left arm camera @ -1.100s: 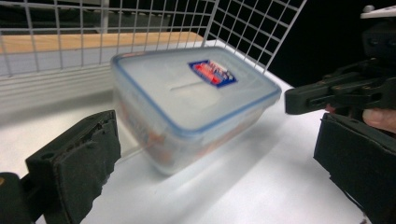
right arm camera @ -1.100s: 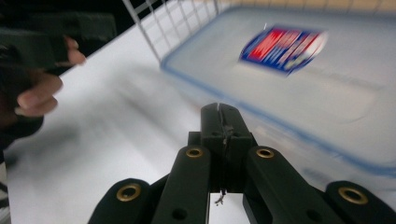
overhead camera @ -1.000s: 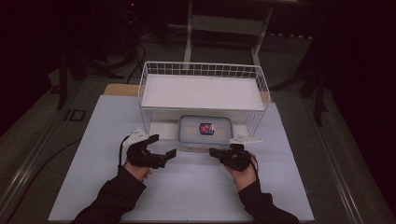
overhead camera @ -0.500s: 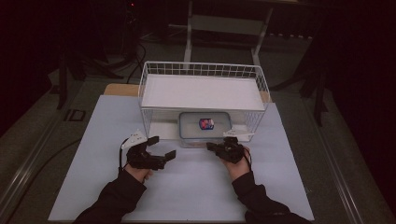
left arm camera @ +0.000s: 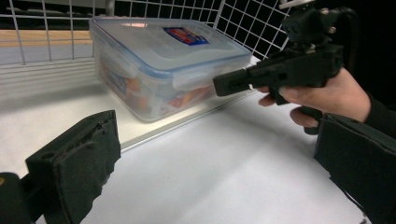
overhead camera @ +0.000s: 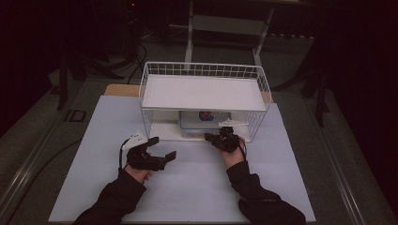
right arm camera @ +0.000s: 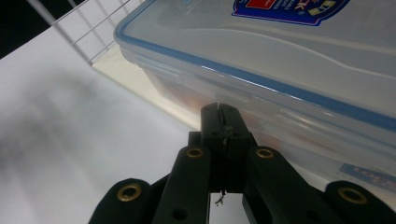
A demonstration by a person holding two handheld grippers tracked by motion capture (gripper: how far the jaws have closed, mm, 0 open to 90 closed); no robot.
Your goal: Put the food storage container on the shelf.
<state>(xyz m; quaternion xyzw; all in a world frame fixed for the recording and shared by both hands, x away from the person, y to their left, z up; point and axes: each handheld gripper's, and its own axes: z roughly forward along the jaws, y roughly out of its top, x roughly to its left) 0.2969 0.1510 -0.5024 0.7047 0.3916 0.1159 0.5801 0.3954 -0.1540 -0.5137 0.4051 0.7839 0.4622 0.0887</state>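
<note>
A white wire basket (overhead camera: 204, 77) with a flat white shelf stands open-fronted ahead of both hands. Under the shelf sits a clear plastic food box with a blue-edged lid (left arm camera: 168, 60), long side facing the hands. The right gripper (overhead camera: 222, 138) is nearer, directly before the box, jaws pressed together on nothing, tips at its front wall. The left gripper (overhead camera: 162, 156), jaws wide and empty, has the box ahead and to its right.

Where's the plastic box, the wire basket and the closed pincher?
plastic box (left arm camera: 168, 51), left gripper view, on its clear lid.
wire basket (overhead camera: 206, 71), high view, on its back rim.
right gripper (right arm camera: 223, 122), right gripper view, on its shut tips.
</note>
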